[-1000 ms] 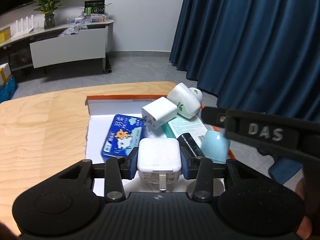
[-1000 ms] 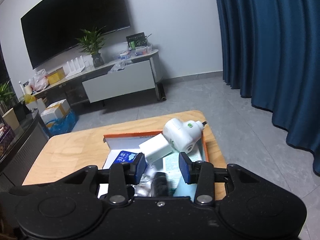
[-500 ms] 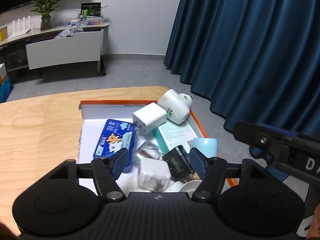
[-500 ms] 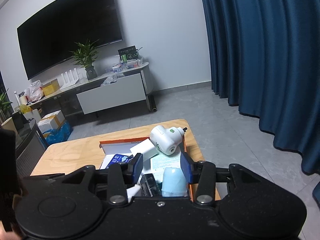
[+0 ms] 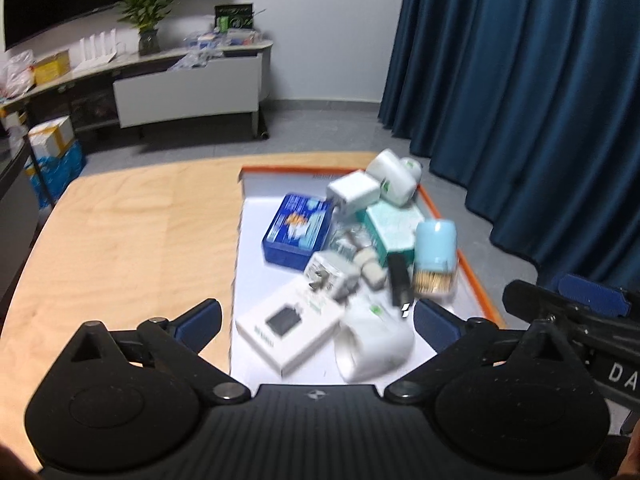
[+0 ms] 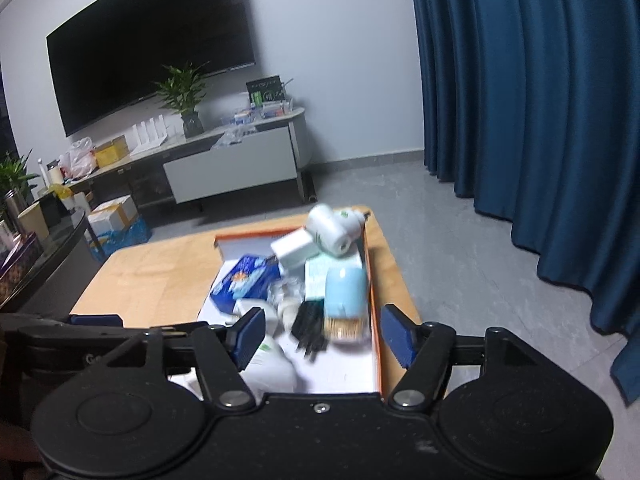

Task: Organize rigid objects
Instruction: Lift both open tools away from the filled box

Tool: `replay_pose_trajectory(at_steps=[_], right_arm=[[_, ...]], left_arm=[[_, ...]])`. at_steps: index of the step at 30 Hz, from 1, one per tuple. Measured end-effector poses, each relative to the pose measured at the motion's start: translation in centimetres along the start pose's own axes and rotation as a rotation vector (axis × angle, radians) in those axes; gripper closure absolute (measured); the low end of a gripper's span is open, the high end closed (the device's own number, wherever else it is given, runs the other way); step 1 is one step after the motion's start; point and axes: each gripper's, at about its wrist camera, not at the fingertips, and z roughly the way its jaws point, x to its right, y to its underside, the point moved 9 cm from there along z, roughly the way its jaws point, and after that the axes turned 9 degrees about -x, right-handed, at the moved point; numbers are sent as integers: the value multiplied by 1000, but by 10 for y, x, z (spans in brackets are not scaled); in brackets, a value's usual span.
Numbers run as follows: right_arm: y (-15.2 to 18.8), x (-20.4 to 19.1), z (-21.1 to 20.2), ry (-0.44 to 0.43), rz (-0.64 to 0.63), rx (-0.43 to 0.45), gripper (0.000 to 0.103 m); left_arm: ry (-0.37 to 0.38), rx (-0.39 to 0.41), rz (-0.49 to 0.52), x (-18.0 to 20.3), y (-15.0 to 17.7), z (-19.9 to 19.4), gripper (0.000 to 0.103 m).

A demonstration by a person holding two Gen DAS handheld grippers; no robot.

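Observation:
An orange-rimmed white tray [image 5: 478, 290] on the wooden table holds a pile of rigid objects: a blue tin [image 5: 296, 232], white chargers [image 5: 332, 274], a white box [image 5: 290, 326], a light-blue toothpick jar [image 5: 435, 256], a teal box [image 5: 390, 226] and a white plug device [image 5: 394, 182]. My left gripper [image 5: 318, 324] is open and empty above the tray's near end. My right gripper [image 6: 322, 334] is open and empty, raised over the tray [image 6: 376, 320]; the jar [image 6: 346, 298] and blue tin [image 6: 242, 280] show below it.
The wooden table [image 5: 132, 240] extends left of the tray. The right gripper's arm [image 5: 576, 320] sits at the right of the left wrist view. A blue curtain [image 5: 520, 100] hangs right; a TV cabinet [image 5: 184, 92] stands behind.
My left gripper let go of the white charger, opened wide and pulled back and up. The charger now lies in the tray. My right gripper also opened wider and rose.

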Motion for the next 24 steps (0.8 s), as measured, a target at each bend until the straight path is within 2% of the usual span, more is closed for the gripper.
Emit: replay_pose_trajectory(at_steps=[5,11,24], right_arm=[[20,3,-7,-4,14,-19,25],[31,1,-15,-3,6,-22,25],[41,-3,-20,-5,-4,-25,24]], left_arm=[[-45,-18,-15,-4,19,-7,0],[-56,-42,-22,-4,38,-11,0],[-87,-28,-9,0,48,-20,0]])
